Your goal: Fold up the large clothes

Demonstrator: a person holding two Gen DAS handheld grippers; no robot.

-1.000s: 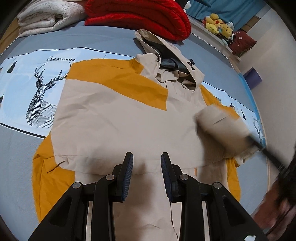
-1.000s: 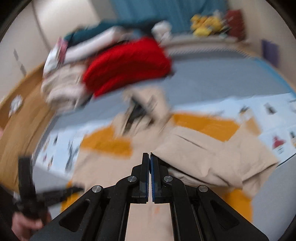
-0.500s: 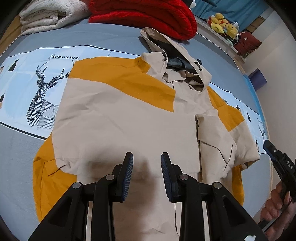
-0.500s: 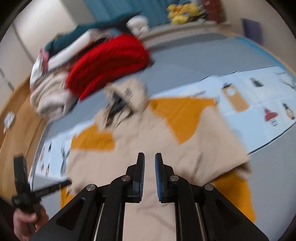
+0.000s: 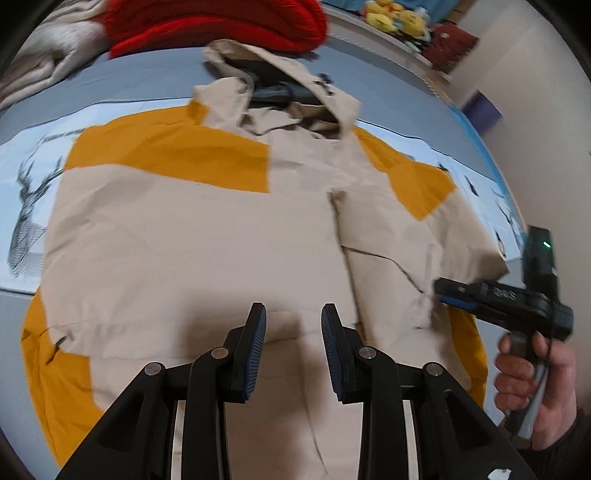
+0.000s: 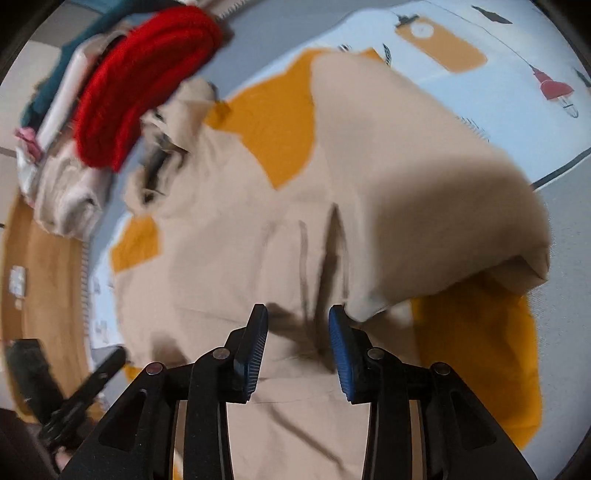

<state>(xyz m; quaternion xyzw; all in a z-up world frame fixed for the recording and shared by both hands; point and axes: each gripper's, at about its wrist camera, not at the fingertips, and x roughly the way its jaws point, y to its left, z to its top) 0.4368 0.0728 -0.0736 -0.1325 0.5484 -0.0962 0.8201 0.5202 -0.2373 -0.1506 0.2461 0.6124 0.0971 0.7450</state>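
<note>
A beige and mustard hooded jacket (image 5: 192, 236) lies spread flat on the bed, hood (image 5: 280, 81) at the far side. Its right sleeve (image 5: 417, 236) is folded in over the body. My left gripper (image 5: 293, 328) is open and empty, hovering over the jacket's lower middle. My right gripper (image 6: 298, 332) is open and empty above the lower hem beside the folded sleeve (image 6: 436, 229); it also shows in the left wrist view (image 5: 443, 291) at the right, held in a hand. The left gripper shows in the right wrist view (image 6: 110, 365) at bottom left.
A red blanket (image 5: 221, 22) and pale folded bedding (image 5: 44, 70) lie behind the hood. Yellow plush toys (image 5: 395, 18) sit at the far right corner. The bed cover (image 5: 29, 177) has a printed deer band. A wooden floor (image 6: 40, 258) lies left of the bed.
My right gripper let go of the sleeve, which now lies folded over the body, opened wide and moved down toward the hem. My left gripper stayed open over the lower middle.
</note>
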